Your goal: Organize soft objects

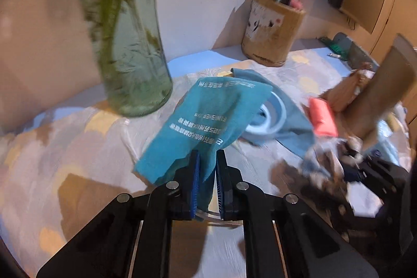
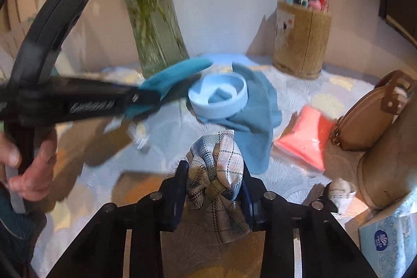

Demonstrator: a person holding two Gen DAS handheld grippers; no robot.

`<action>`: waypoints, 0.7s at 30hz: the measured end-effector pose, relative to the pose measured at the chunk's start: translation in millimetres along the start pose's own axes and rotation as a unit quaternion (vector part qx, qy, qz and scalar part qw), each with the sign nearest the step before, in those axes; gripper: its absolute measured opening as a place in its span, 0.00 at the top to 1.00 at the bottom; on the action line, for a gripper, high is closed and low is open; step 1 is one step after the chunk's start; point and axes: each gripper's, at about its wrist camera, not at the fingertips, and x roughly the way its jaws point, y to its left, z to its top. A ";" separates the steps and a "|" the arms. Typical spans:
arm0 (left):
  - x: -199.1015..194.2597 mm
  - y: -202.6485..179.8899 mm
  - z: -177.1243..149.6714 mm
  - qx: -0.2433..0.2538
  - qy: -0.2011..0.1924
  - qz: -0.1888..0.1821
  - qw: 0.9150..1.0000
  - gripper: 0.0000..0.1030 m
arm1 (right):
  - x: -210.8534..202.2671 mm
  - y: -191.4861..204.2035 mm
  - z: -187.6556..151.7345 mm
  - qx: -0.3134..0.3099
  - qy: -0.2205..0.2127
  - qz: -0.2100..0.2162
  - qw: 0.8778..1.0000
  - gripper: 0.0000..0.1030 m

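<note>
Both grippers hold cloth: left gripper (image 1: pixel 207 160) pinches teal cloth (image 1: pixel 208 116) trailing forward toward the bowl (image 1: pixel 271 119); right gripper (image 2: pixel 215 173) clamps plaid bundle (image 2: pixel 216 168).

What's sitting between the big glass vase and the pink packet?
In the right wrist view, a pale blue bowl on a blue cloth lies between the vase and the pink packet.

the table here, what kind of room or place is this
Probably a desk or side table in a home: a patterned tablecloth, a glass vase of stems, a pen holder and a tissue pack.
</note>
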 end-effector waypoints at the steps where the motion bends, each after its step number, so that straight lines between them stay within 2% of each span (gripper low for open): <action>1: -8.2 -1.0 -4.4 -0.001 -0.003 0.003 1.000 0.91 | -4.2 0.5 -0.6 -0.002 -0.009 0.002 1.000 0.66; 4: -44.7 -1.2 -27.7 -0.010 -0.007 0.005 1.000 0.91 | -13.7 5.3 -2.3 -0.011 -0.022 0.009 1.000 0.66; 7: -74.0 1.0 -53.1 -0.030 0.007 -0.007 0.999 0.91 | -21.5 5.1 -8.1 -0.004 -0.008 0.014 1.000 0.66; 9: -82.2 -1.3 -70.0 -0.049 0.037 -0.033 0.998 0.91 | -29.5 -0.2 -14.8 0.018 0.003 0.034 0.999 0.66; 10: -80.9 -3.8 -78.6 -0.055 0.065 -0.055 0.995 0.91 | -33.5 -2.4 -18.5 0.027 0.008 0.042 0.999 0.66; 11: -78.9 -6.3 -82.9 -0.053 0.076 -0.055 0.994 0.90 | -38.7 -4.4 -21.9 0.035 0.011 0.050 0.998 0.66; 12: -77.6 -11.3 -86.5 -0.042 0.077 -0.036 0.996 0.90 | -42.2 -5.7 -25.7 0.039 0.011 0.057 0.998 0.66; 14: -69.9 -25.1 -92.4 -0.004 0.071 0.038 0.997 0.89 | -39.9 -5.9 -32.4 0.037 0.017 0.048 0.998 0.66; 16: -60.5 -32.0 -94.0 0.013 0.073 0.059 0.996 0.80 | -29.7 -8.8 -40.1 0.044 0.031 0.039 0.998 0.66; 18: -52.1 -35.8 -90.9 0.031 0.080 0.054 0.995 0.58 | -27.0 -10.4 -40.2 0.049 0.037 0.044 0.997 0.63; 19: -48.2 -37.2 -89.1 0.040 0.088 0.052 0.994 0.54 | -27.3 -11.6 -40.1 0.052 0.035 0.049 0.997 0.53; 20: -44.6 -38.2 -87.3 0.049 0.090 0.047 0.994 0.48 | -26.7 -13.0 -40.1 0.054 0.037 0.049 0.997 0.40; 21: -40.1 -40.6 -85.5 0.058 0.089 0.047 0.993 0.46 | -25.8 -14.8 -40.0 0.058 0.039 0.048 0.996 0.38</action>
